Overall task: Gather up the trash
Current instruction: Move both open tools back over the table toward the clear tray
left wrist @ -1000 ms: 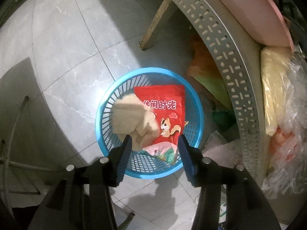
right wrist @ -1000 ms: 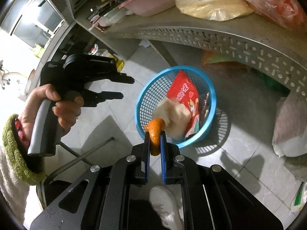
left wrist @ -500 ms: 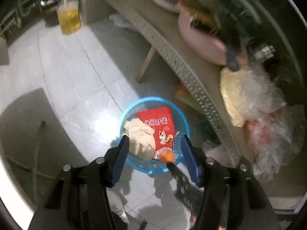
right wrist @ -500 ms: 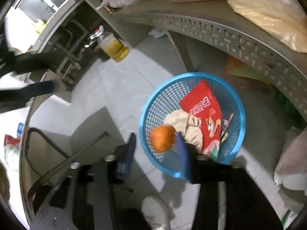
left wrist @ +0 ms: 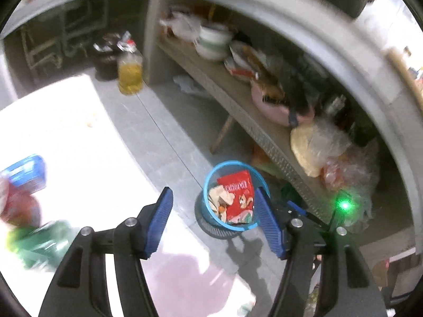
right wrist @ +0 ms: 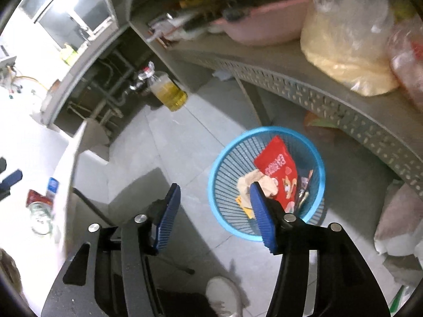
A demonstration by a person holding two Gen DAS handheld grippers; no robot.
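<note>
Blurred green packet (left wrist: 39, 243) beside left tongs (left wrist: 212, 218)

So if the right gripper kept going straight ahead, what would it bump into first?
Probably the grey floor tiles just left of the blue basket. The right gripper is open and empty, and nothing shows between its fingers before the floor, though depth is hard to judge here.

We see the basket (right wrist: 267, 185) on the floor (right wrist: 185, 137) before the shelf (right wrist: 317, 89), the packet (right wrist: 280, 171) inside it
</note>
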